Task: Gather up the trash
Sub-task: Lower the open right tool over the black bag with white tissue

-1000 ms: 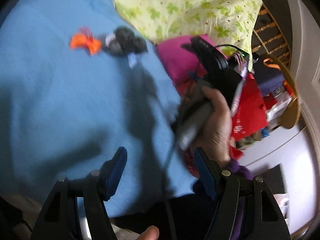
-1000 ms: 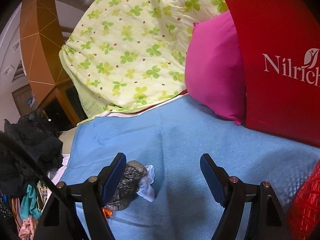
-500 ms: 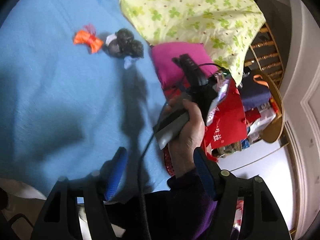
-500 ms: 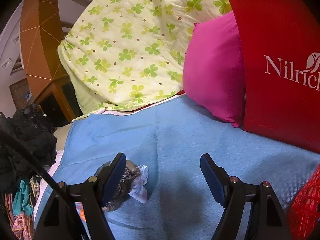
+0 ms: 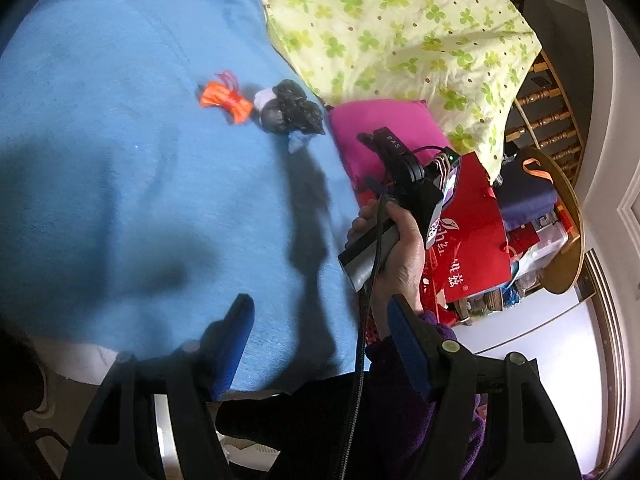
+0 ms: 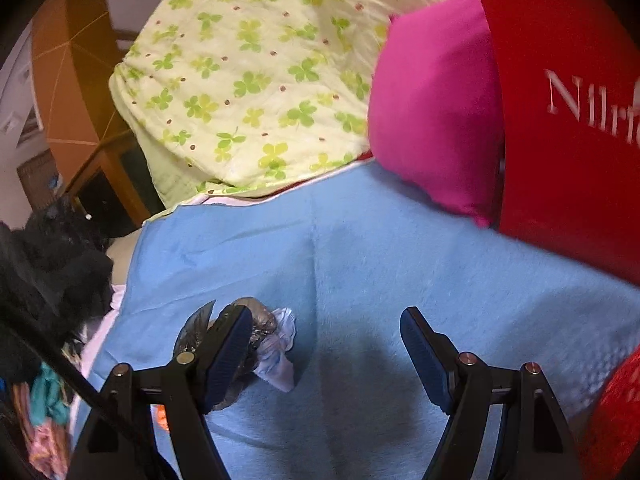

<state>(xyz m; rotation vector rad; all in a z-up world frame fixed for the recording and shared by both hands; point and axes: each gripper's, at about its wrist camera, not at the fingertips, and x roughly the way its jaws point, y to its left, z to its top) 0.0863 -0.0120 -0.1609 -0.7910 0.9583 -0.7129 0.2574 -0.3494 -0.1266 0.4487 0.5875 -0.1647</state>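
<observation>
Bed with blue blanket (image 6: 360, 264) as work surface. Right gripper (image 6: 324, 352) spread wide, empty, has come lower and closer since a second ago; black crumpled bag with white tissue (image 6: 264, 340) now at its left finger, so the grab looks imminent. Left gripper (image 5: 320, 340) spread, hangs near blanket's front edge. Orange wrapper (image 5: 224, 98) just beyond the bag. Open blanket rightward; pink pillow (image 6: 432, 112) and red paper bag (image 6: 568, 120) border the far side

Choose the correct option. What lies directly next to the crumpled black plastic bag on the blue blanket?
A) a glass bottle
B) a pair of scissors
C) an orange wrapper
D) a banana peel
C: the left wrist view shows an orange wrapper lying just beside the black plastic bag on the blue blanket.
</observation>
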